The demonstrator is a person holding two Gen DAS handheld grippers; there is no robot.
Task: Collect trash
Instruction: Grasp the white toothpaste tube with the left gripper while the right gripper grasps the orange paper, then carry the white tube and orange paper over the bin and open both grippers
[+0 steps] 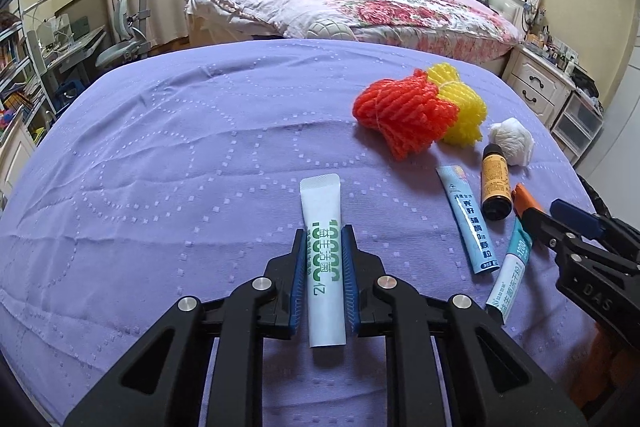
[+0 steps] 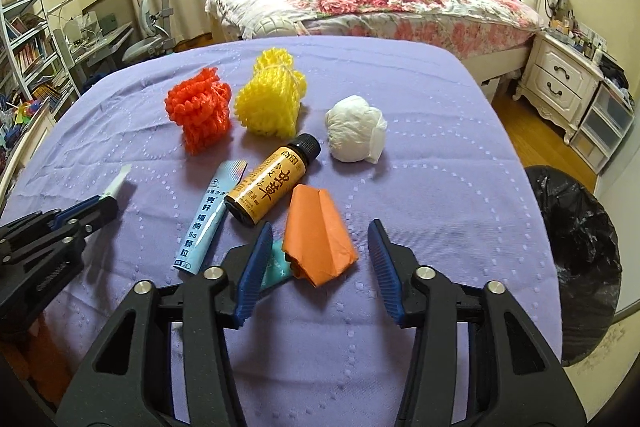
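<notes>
1. Lavender quilted cloth (image 2: 440, 187) covers the table across both wrist views.
2. At lower centre of the left wrist view, the left gripper (image 1: 324, 259) is clamped narrowly on a white sachet with green print (image 1: 323, 227).
3. Right of it lie an orange foam net (image 2: 200, 115), a yellow foam net (image 2: 272, 99), a light-blue sachet (image 2: 208, 219), a brown bottle (image 2: 272, 183) and a white paper wad (image 2: 356, 135).
4. At lower centre of the right wrist view, the right gripper (image 2: 320, 247) stands part-open around a crumpled orange paper (image 2: 320, 239), pads not touching it.
5. A teal sachet (image 2: 276, 267) peeks beside its left finger.
6. A black-lined bin (image 2: 580, 259) stands at far right.
</notes>
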